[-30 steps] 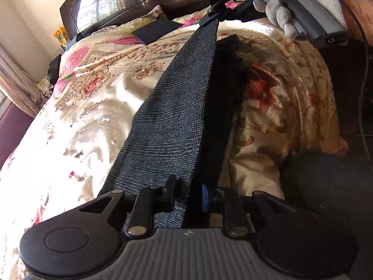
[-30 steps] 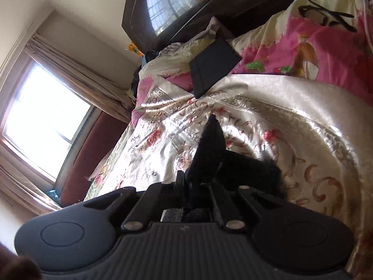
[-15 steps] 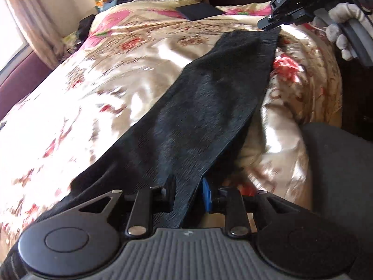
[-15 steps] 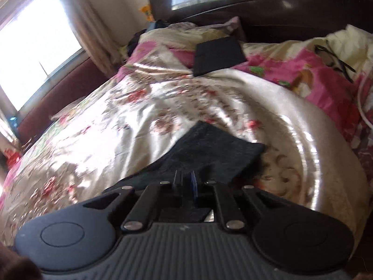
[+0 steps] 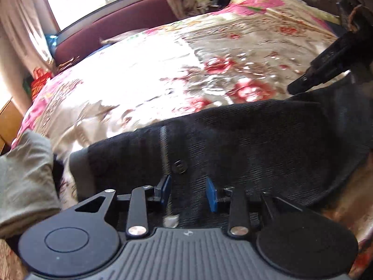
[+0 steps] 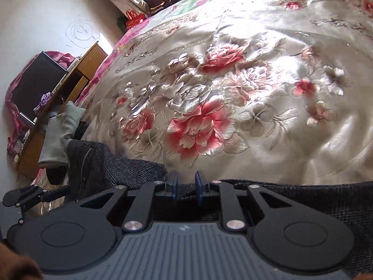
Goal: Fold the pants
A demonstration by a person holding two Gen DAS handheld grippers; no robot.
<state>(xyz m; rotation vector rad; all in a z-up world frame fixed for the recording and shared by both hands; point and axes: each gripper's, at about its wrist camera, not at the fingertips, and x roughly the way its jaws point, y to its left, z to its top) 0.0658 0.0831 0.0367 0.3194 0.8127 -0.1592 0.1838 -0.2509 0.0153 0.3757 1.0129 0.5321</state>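
Dark grey pants [image 5: 244, 144] lie flat along the near edge of a floral satin bedspread [image 5: 163, 74]. A button [image 5: 179, 166] shows at the waistband. My left gripper [image 5: 187, 192] is open just above the waist end, blue pads apart with nothing between them. The right gripper's fingers [image 5: 326, 70] show at the far right above the other end. In the right wrist view the pants [image 6: 303, 198] run under my right gripper [image 6: 186, 187], which is open with a small gap between the pads. The left gripper [image 6: 35, 197] shows at the lower left there.
A gloved hand [image 6: 58, 137] holds the left gripper. A grey cloth [image 5: 25, 179] lies at the bed's left edge. A wooden bedside table [image 6: 70, 81] stands beyond the bed. A maroon bench [image 5: 112, 32] sits under the window.
Both grippers have lowered the pants flat onto the bed and opened, letting go of the fabric. Both cameras have swung round toward the window side.
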